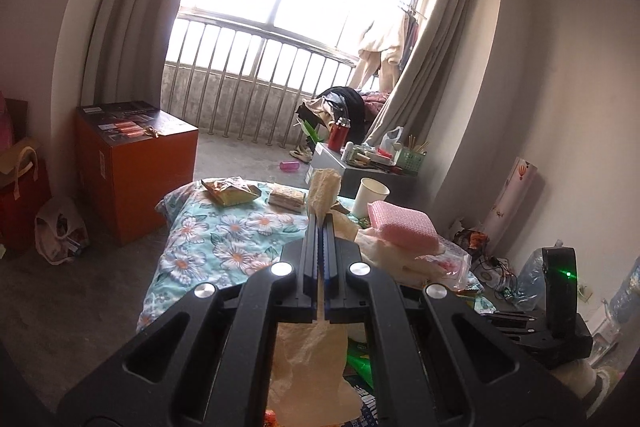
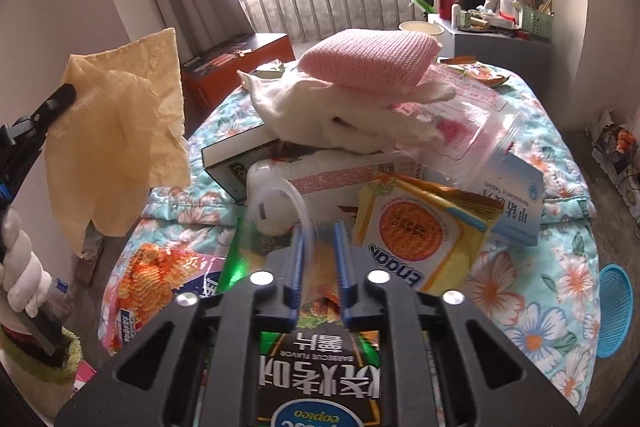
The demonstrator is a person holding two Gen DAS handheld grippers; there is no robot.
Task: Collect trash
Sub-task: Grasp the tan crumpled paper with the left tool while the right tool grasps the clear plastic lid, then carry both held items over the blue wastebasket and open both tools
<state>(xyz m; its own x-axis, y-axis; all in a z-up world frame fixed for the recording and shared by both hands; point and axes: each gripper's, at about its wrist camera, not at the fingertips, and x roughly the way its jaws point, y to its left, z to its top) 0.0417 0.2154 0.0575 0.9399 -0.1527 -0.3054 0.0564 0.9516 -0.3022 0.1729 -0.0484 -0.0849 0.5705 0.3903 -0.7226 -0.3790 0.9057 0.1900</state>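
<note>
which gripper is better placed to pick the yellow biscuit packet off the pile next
Right, probably. The right gripper hangs over the pile beside the yellow biscuit packet, though it looks shut on a chip bag. The left gripper is off the pile, shut on a tan wrapper.

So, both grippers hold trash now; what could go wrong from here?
1. The left gripper pinches only an edge of the yellow wrapper; the thin sheet hangs loose and may slip out.
2. The right gripper is shut on the chip bag, which lies under the pile. Lifting it may pull the clear lid or the yellow packet off the bed.
</note>
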